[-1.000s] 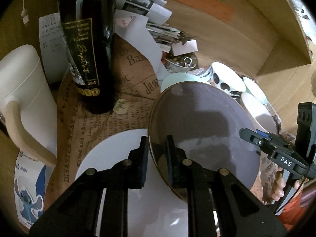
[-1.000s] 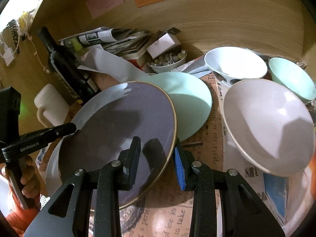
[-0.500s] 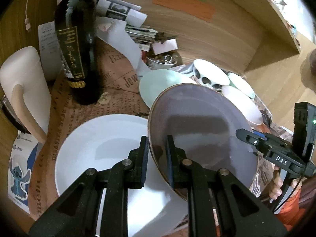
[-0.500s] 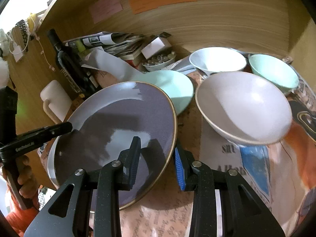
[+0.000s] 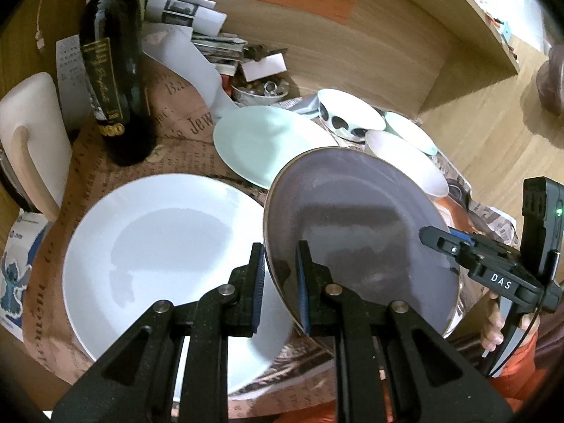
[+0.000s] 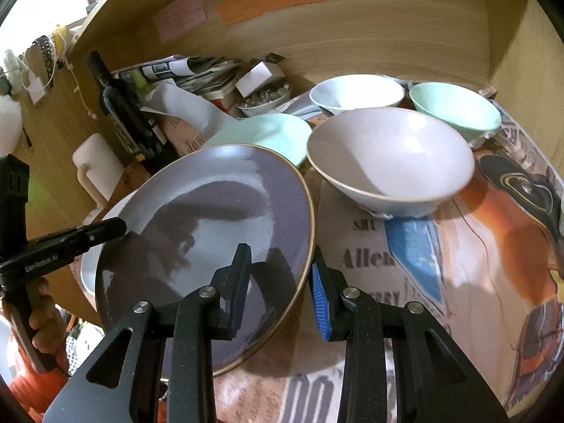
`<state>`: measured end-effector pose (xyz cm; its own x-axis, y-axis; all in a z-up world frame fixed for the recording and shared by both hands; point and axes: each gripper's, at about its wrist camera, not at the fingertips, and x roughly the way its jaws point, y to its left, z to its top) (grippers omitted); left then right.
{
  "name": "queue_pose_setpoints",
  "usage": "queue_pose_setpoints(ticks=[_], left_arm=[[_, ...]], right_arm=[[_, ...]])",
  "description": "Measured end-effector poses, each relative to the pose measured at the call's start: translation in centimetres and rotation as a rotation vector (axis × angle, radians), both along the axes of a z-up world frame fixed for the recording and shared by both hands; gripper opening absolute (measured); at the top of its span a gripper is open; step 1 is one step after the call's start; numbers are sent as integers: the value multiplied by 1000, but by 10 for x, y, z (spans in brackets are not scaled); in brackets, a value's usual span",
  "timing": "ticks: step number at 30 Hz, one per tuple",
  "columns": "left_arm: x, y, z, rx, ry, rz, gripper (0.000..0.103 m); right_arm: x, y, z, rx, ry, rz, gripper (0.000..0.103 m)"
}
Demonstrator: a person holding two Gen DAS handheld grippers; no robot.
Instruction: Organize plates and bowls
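A purple-grey plate with a gold rim hangs tilted above the table, carried between both grippers. My left gripper is shut on its left rim. My right gripper is shut on the opposite rim of the plate, and its tip shows in the left wrist view as the right gripper. A large white plate lies flat to the left, partly under the held one. Behind them lies a mint plate. Three bowls stand to the right: a pale one, a white one and a mint one.
A dark wine bottle and a white jug stand at the left. A small dish of trinkets and a heap of papers sit against the wooden back wall. Printed newspaper covers the table.
Both grippers have drawn the purple-grey plate back and to the right, off the white plate. Much more of the white plate now shows.
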<state>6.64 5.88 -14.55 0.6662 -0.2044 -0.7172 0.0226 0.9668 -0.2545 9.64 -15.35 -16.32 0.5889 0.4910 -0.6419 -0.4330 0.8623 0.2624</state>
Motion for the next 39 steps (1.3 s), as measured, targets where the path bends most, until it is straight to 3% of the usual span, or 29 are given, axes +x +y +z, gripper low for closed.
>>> queue_pose_setpoints(ticks=[21, 39], left_arm=[[-3, -55, -27, 9, 88, -54, 16], [10, -66, -40, 34, 105, -64, 16]], right_arm=[[-12, -45, -20, -33, 33, -48, 30], [-2, -48, -34, -79, 39, -64, 29]])
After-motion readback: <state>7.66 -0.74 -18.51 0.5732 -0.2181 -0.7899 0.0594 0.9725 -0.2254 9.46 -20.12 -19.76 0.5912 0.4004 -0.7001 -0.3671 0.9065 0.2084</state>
